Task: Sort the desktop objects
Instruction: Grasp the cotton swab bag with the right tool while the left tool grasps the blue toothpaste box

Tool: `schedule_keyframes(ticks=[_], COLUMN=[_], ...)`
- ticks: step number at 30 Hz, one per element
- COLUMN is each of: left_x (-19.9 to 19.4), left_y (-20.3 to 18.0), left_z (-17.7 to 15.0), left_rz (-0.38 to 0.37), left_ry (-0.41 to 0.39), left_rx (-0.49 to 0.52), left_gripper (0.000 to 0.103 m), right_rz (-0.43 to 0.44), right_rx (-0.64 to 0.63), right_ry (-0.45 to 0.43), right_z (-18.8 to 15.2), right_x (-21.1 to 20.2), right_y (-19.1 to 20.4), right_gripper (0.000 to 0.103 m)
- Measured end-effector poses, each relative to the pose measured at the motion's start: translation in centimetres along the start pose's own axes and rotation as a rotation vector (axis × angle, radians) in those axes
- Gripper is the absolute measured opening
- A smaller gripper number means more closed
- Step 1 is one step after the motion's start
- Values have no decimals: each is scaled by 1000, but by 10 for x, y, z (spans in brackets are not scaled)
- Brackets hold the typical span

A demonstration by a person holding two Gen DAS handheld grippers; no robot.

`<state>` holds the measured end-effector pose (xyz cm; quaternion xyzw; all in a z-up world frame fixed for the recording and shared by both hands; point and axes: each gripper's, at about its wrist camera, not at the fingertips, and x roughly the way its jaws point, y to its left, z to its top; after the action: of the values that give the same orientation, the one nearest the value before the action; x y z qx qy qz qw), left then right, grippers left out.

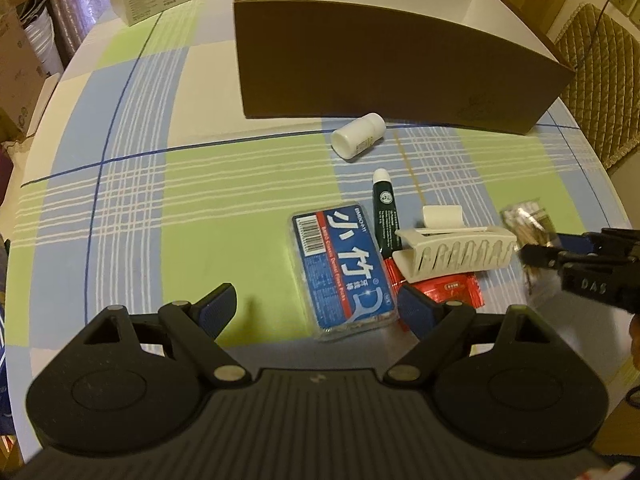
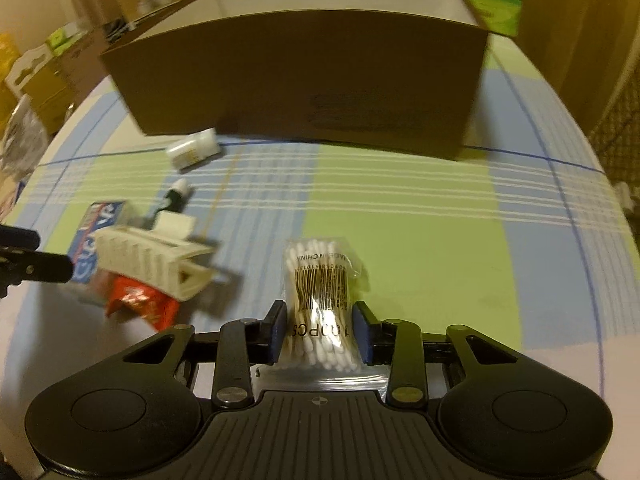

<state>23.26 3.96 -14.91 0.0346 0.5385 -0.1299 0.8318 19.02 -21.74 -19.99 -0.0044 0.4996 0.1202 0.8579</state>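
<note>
Right gripper (image 2: 319,334): fingers clamped on a cotton swab bag (image 2: 320,300), apparently lifted off the checked surface (image 2: 420,248).
Left gripper (image 1: 316,306): fingers spread wide, holding nothing, over a blue floss pick box (image 1: 340,268).
Beyond: white hair claw (image 1: 452,254), pill bottle (image 1: 358,136), brown box (image 1: 384,68).

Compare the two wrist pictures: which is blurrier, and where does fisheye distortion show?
Right wrist view: motion blur smears the brown box, hair claw and white bottle, while the cotton swab bag in the right gripper stays sharp. Left wrist view: mostly crisp; only the swab bag at the right edge blurs. Both: tablecloth lines bow, corners go dark.
</note>
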Motion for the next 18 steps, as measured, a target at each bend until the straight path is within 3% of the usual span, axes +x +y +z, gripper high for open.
schedule_keyframes(ticks=[10, 13, 15, 18], left_x=[27, 34, 37, 39], left_y=[-8, -6, -3, 3], left_z=[9, 12, 15, 18], left_rz=[-10, -26, -52, -51], left_ry=[29, 27, 23, 15], left_rx=[51, 49, 42, 34], left_gripper=[80, 75, 62, 57], right_rz=[-56, -59, -63, -64], right_rx=[80, 79, 78, 81], right_ry=[-1, -2, -2, -2], right_z=[5, 4, 4, 5], right_x=[-7, -8, -7, -6], right_y=[-31, -31, -31, -31], right_gripper=[33, 33, 33, 33])
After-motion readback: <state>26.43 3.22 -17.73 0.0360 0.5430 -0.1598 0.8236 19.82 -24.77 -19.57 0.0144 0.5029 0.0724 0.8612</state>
